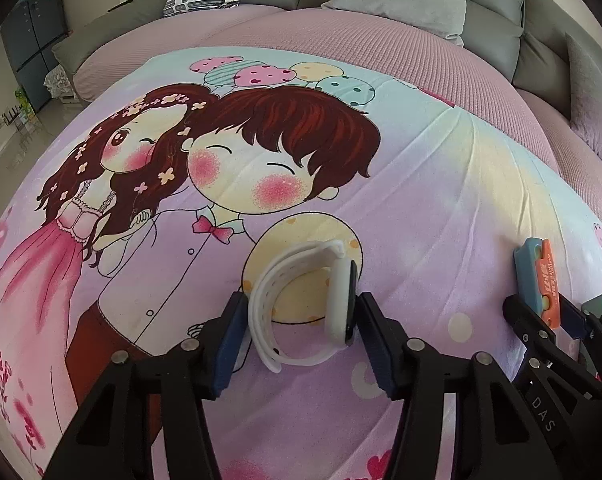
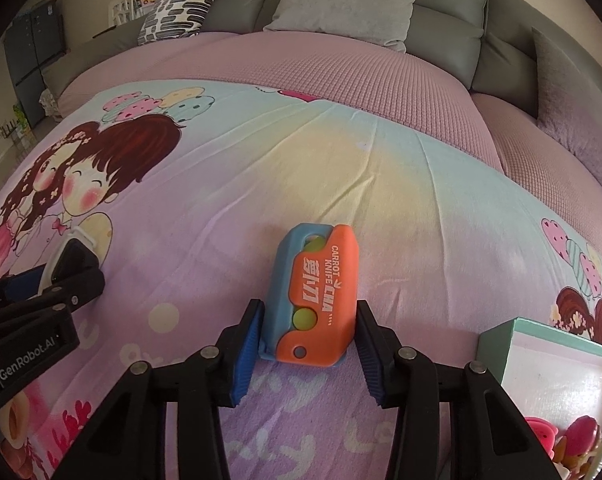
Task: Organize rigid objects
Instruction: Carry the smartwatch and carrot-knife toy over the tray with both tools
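A white smartwatch (image 1: 305, 304) with a looped strap lies on its side on the cartoon-print sheet (image 1: 421, 200). My left gripper (image 1: 301, 340) is open, one finger on each side of the watch, close to it. An orange and blue carrot-knife toy (image 2: 319, 300) lies flat on the sheet. My right gripper (image 2: 307, 352) is open around the toy's near end, with small gaps at both pads. The toy (image 1: 541, 280) and right gripper (image 1: 541, 328) also show at the right of the left wrist view; the left gripper (image 2: 61, 280) and the watch (image 2: 53, 264) show at the left of the right wrist view.
A mint-green open box (image 2: 549, 380) stands at the near right, with pink toys (image 2: 569, 436) in its corner. A pink waffle blanket (image 2: 341, 80) covers the far bed. Grey sofa cushions (image 2: 341, 4) and a patterned pillow (image 2: 181, 4) line the back.
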The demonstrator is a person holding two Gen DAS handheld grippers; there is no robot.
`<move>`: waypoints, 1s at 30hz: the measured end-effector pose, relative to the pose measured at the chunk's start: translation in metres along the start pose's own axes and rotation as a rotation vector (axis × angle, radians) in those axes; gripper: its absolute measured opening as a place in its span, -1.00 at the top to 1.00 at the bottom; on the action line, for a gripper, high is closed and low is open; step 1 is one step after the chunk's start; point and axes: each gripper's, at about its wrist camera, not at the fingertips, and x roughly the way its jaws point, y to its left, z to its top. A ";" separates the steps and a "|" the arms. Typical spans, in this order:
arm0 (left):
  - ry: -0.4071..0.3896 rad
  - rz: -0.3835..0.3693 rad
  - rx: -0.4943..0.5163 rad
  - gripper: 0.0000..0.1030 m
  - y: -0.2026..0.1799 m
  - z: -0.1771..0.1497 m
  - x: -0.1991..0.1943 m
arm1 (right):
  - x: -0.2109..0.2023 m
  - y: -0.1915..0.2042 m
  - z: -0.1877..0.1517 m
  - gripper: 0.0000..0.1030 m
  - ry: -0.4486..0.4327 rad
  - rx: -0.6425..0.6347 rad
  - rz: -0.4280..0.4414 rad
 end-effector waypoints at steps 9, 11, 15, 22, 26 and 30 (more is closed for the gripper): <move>-0.013 -0.108 -0.043 -0.03 0.005 0.001 -0.011 | -0.014 -0.004 -0.008 0.10 -0.013 0.067 0.051; -0.030 -0.127 -0.049 -0.03 0.005 0.000 -0.019 | -0.019 -0.005 -0.011 0.11 -0.021 0.085 0.063; -0.074 -0.127 -0.049 -0.03 0.007 0.002 -0.036 | -0.033 -0.011 -0.016 0.15 -0.054 0.132 0.085; -0.112 -0.140 -0.042 -0.03 0.008 0.003 -0.054 | -0.056 -0.024 -0.032 0.20 -0.095 0.211 0.099; -0.131 -0.148 -0.031 -0.03 0.004 0.004 -0.063 | -0.073 -0.033 -0.037 0.47 -0.120 0.249 0.092; -0.137 -0.155 -0.006 -0.03 -0.005 0.003 -0.068 | -0.082 -0.037 -0.040 0.54 -0.128 0.271 0.095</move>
